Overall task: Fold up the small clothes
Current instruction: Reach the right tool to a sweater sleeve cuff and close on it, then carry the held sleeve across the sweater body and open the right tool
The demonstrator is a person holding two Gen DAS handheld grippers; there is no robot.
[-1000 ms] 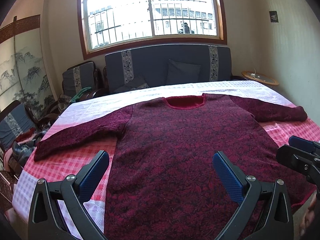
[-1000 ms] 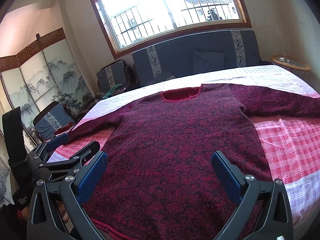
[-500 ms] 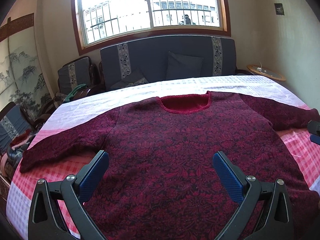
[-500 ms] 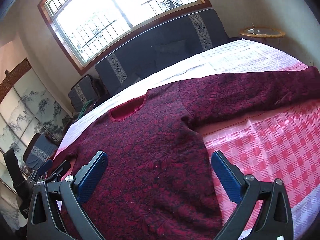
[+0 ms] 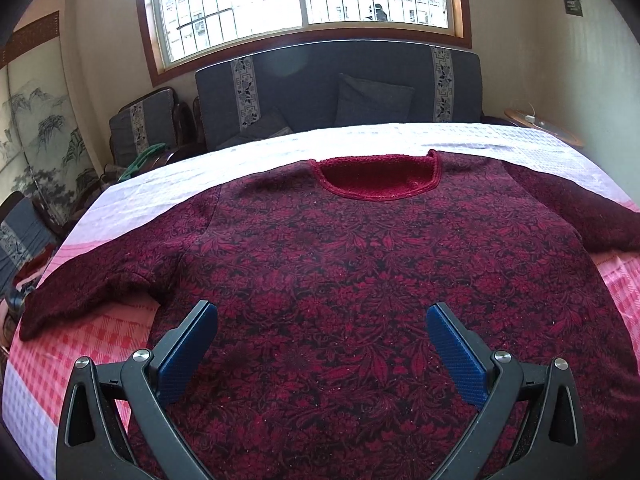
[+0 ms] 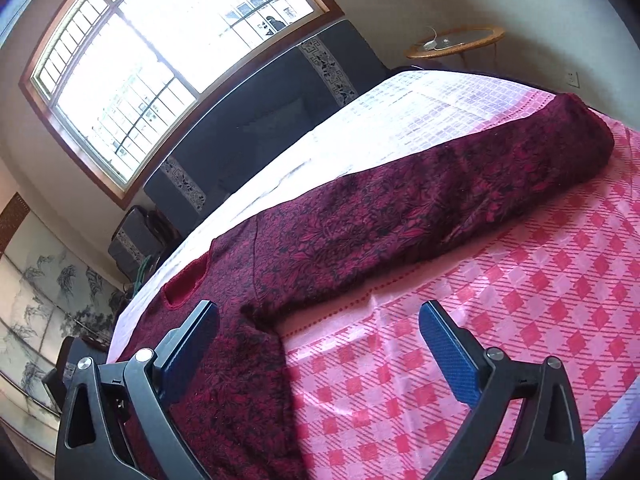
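Note:
A dark red floral sweater (image 5: 360, 272) lies flat, front up, on a pink and white checked tablecloth (image 5: 120, 340), sleeves spread to both sides. Its plain red neckline (image 5: 376, 178) points away from me. My left gripper (image 5: 320, 320) is open and empty, hovering over the lower middle of the body. My right gripper (image 6: 318, 320) is open and empty, over the right armpit of the sweater (image 6: 360, 224). The right sleeve (image 6: 480, 184) stretches away to the upper right across the cloth (image 6: 520, 300).
A dark grey sofa (image 5: 340, 92) with cushions stands behind the table under a bright window. Armchairs (image 5: 140, 124) and a painted screen (image 5: 36, 136) are at the left. A small round wooden side table (image 6: 456, 42) stands at the far right.
The left gripper moved forward and right over the sweater's middle. The right gripper swung right and tilted, from the sweater's body to its right armpit and sleeve. Both stayed open.

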